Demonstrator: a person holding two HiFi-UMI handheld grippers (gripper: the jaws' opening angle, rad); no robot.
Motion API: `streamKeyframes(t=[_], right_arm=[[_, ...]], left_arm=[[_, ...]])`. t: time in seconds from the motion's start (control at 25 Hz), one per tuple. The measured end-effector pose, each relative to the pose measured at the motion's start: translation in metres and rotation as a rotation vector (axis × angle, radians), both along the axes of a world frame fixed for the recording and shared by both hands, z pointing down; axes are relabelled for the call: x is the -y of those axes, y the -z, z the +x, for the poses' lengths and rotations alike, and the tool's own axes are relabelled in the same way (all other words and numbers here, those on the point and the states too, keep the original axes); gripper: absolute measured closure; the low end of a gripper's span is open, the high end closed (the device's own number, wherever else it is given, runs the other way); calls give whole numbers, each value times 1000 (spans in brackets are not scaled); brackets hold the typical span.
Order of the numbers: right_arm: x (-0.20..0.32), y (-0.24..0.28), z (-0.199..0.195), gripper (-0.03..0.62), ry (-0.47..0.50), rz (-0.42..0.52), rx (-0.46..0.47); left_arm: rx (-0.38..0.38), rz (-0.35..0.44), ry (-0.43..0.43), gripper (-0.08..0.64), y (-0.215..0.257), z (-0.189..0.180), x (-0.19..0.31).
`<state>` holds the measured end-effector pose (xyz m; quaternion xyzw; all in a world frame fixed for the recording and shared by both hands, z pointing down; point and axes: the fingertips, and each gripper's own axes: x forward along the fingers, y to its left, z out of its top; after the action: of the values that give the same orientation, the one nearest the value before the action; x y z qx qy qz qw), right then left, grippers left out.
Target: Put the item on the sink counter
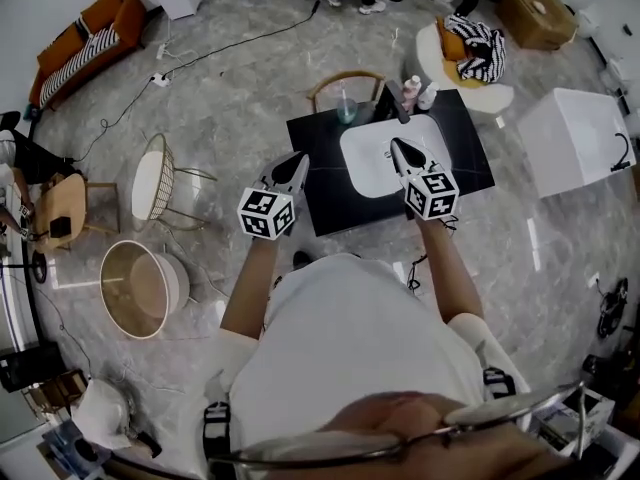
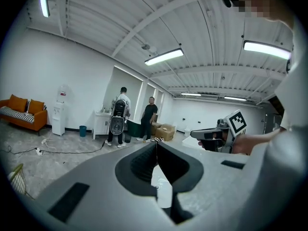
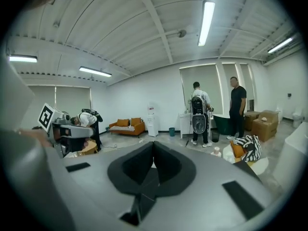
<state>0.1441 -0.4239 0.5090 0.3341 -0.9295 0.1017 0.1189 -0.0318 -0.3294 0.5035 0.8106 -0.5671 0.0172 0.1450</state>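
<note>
The sink counter (image 1: 320, 183) is a black top with a white basin (image 1: 378, 163), seen below me in the head view. At its back edge stand two small bottles (image 1: 412, 92) and a clear bluish container (image 1: 346, 109). My left gripper (image 1: 298, 158) hovers over the counter's left part, its jaws closed tip to tip with nothing between them (image 2: 156, 144). My right gripper (image 1: 396, 144) is held over the basin, also shut and holding nothing (image 3: 153, 143). Both point roughly level, away from me. Each shows in the other's view: the right gripper (image 2: 211, 134), the left gripper (image 3: 67, 129).
A wooden chair (image 1: 345, 81) stands behind the counter. A wire chair (image 1: 156, 176) and a round tub (image 1: 140, 288) are at the left, a white block (image 1: 575, 138) at the right, a white seat with striped cloth (image 1: 478, 52) beyond. Two people (image 2: 120, 114) stand at the far wall.
</note>
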Motion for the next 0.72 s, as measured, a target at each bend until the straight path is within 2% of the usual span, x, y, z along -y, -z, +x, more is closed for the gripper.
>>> streamKeyframes(t=[0.2,0.72], right_arm=[[7,21,-8,586,-10,62,-6],[9,33,-18,586,-20,76,-6]], left_arm=[[19,18,-31,555,8,-15,11],[15,45,-60,555,20,-26,22]])
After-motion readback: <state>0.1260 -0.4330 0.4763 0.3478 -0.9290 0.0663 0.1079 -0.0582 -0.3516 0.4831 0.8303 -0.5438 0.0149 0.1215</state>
